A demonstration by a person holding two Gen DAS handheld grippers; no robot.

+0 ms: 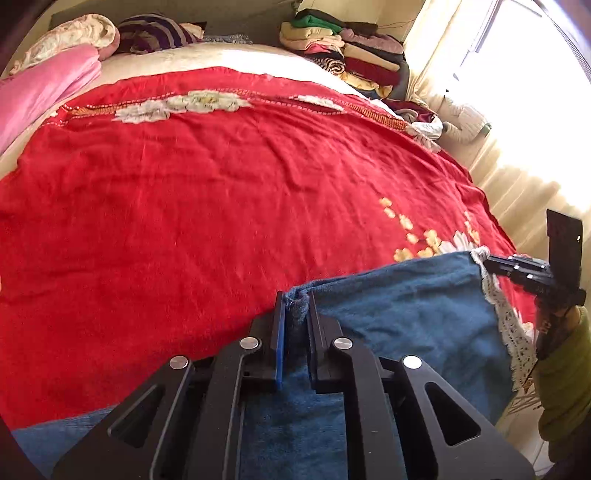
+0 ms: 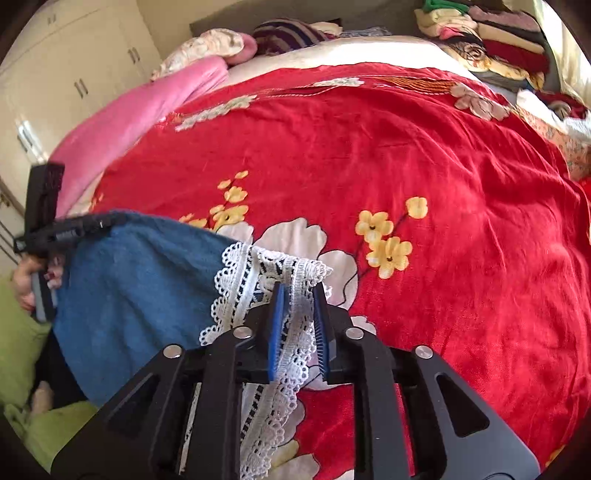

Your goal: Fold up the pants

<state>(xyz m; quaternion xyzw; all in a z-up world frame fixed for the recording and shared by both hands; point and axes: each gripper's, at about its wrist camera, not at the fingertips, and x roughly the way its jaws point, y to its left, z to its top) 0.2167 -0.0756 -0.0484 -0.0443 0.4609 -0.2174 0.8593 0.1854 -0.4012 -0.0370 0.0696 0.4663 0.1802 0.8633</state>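
The blue pants (image 1: 406, 314) with a white lace trim (image 1: 509, 325) hang stretched between my two grippers above the red bedspread (image 1: 221, 203). My left gripper (image 1: 295, 299) is shut on a bunched blue corner of the pants. My right gripper (image 2: 300, 291) is shut on the white lace trim (image 2: 291, 332) at the other corner of the pants (image 2: 140, 295). The right gripper also shows in the left wrist view (image 1: 487, 264), and the left gripper in the right wrist view (image 2: 114, 220). The lower part of the pants is hidden below both views.
A pink blanket (image 1: 40, 92) and pillows (image 1: 155, 33) lie at the far side of the bed. Stacks of folded clothes (image 1: 343, 48) stand at the far right by the curtained window (image 1: 498, 74). Cream cupboards (image 2: 55, 74) stand left of the bed.
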